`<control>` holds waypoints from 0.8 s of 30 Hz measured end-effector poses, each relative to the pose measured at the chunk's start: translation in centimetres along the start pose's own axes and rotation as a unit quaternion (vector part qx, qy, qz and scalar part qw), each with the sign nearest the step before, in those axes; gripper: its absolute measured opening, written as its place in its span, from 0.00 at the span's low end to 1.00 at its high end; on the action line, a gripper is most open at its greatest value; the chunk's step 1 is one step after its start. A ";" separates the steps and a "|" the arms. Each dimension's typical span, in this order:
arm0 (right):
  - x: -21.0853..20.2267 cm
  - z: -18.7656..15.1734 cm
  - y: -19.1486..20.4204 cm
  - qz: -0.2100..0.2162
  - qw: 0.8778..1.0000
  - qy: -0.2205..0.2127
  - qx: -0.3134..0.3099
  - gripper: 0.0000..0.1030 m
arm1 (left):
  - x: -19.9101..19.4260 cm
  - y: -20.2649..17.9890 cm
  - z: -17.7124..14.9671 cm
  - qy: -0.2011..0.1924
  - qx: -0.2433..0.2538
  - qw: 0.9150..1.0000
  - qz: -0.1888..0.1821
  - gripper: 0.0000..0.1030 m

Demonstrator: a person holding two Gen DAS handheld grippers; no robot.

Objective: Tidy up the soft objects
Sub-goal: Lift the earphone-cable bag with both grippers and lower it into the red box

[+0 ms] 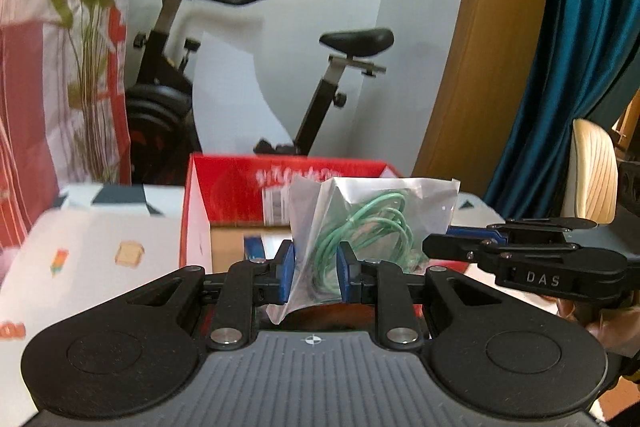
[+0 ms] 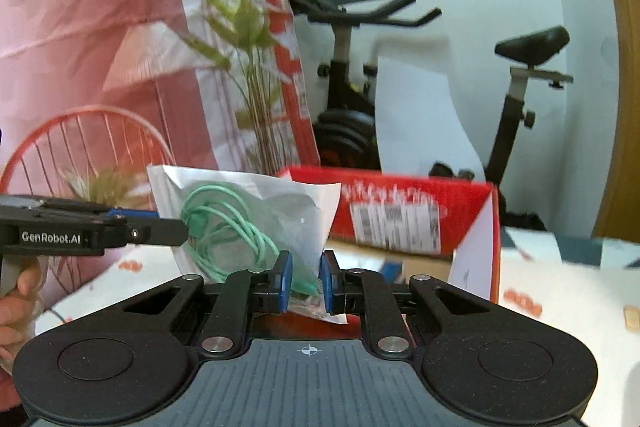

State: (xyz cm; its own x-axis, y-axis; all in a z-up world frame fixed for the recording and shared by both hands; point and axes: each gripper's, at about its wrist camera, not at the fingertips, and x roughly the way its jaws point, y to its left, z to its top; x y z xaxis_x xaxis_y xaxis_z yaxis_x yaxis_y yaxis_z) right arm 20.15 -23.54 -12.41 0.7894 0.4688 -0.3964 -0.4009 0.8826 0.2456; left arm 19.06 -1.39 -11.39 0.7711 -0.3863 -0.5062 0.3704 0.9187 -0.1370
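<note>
1. I had the clear plastic bag (image 1: 372, 215) with the coiled green cable (image 1: 360, 231) inside it held up in the air between both tools, above the open red cardboard box (image 1: 280, 187) on the tabletop (image 1: 100, 239).
2. My left gripper (image 1: 316, 273) was clamped on the bag's lower edge, and my right gripper (image 2: 305, 281) was closed on another part of the same bag near its bottom.
3. I judged the main risk to be the thin film: with both pairs of pads pinching only plastic, pulling the two grippers apart could have stretched or torn it.
4. I also worried about slip. The cable's weight hung loose inside, so a tilt could have shifted the coil and dragged the film out of one grip.
5. Releasing one side early might have let the bag swing and miss the box, landing on the tabletop instead.
</note>
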 end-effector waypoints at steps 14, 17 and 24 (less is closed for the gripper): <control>8.3 3.9 -3.1 -0.007 0.998 0.060 0.016 0.14 | 5.9 2.8 5.1 0.037 -0.024 0.999 -0.009 0.23; 10.1 3.1 -4.1 -0.008 0.994 0.096 0.045 0.14 | 8.9 3.5 5.3 0.076 -0.034 0.996 -0.007 0.23; 12.9 1.1 -6.3 -0.015 0.981 0.161 0.105 0.14 | 13.6 4.6 4.5 0.146 -0.048 0.988 -0.012 0.23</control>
State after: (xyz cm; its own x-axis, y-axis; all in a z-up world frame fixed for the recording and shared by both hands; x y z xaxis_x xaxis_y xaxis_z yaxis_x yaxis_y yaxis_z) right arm 33.40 -23.04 -18.08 0.5970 0.4601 -0.6572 -0.2493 0.8850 0.3931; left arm 33.57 -2.73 -15.06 0.5757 -0.3803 -0.7238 0.3243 0.9189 -0.2248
